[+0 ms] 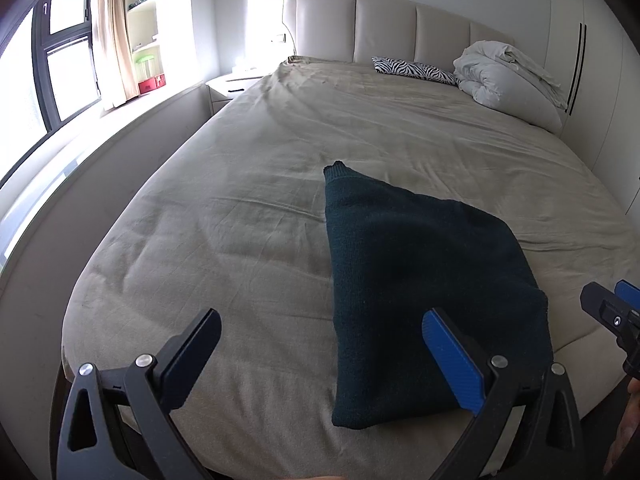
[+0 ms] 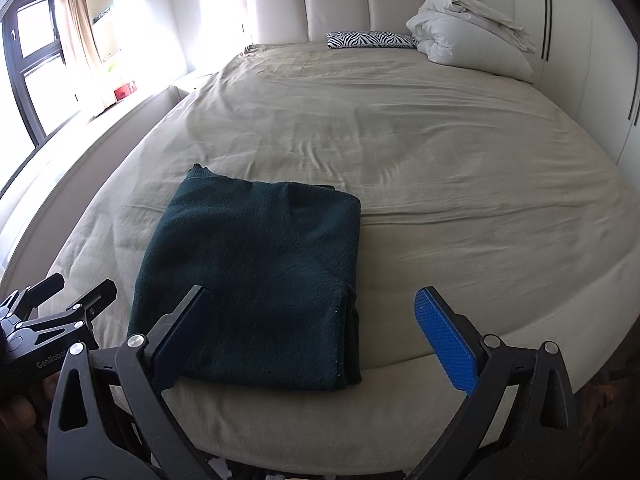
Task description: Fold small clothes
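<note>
My dark green sweater (image 2: 256, 280) lies folded into a thick rectangle on the bed (image 2: 460, 184), at twelve o'clock from me. Both my left tool (image 1: 320, 364) and right tool (image 2: 316, 332) hang wide open, empty. Folding looks done; next, perhaps square its edges.

Left gripper (image 1: 322, 360): matte black frame with triangular cutouts, silver round pivot screws, ribbed blue pad (image 1: 454, 364) on one finger, other finger's outer face black. Right gripper (image 2: 320, 336): same build, blue textured pad (image 2: 446, 340); white "GenRobo" lettering on left gripper's body beside it
</note>
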Tool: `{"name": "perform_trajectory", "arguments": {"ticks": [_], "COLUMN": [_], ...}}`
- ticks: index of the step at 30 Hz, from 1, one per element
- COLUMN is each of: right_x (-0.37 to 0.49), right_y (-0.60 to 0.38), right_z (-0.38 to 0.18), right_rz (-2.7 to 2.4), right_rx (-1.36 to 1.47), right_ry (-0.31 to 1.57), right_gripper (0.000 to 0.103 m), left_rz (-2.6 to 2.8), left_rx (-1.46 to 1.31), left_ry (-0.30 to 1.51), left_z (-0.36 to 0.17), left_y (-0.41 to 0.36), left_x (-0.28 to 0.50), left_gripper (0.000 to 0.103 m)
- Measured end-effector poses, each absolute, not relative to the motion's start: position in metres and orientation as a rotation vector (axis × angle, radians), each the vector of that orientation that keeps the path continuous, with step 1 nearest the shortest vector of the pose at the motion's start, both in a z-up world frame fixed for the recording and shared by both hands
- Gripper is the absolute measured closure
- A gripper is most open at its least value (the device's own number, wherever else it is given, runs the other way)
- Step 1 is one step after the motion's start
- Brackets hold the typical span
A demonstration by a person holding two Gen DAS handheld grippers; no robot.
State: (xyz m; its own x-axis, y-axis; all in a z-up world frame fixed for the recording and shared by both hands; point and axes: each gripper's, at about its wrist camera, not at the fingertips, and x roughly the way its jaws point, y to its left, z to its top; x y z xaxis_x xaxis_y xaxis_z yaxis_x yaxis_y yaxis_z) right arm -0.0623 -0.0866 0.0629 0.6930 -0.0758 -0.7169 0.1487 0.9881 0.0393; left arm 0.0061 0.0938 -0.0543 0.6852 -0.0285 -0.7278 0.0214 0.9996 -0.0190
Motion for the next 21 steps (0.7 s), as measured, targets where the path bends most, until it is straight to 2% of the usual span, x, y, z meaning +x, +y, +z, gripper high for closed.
{"name": "perform_trajectory", "arguments": {"ticks": [21], "right_x": [-0.0592], "right_y": [-0.084], "right_z": [0.0584], "right_rz": [-0.125], "right_rx": [0.108], "right_ry": [0.808], "right_gripper": [0.0], "left_rz": [-0.027], "left_rx": [-0.011], "left_ry": [0.822], "left_z": [-0.0572], "left_y": [0.095], "left_x": [0.006], "left_gripper": [0.0]}}
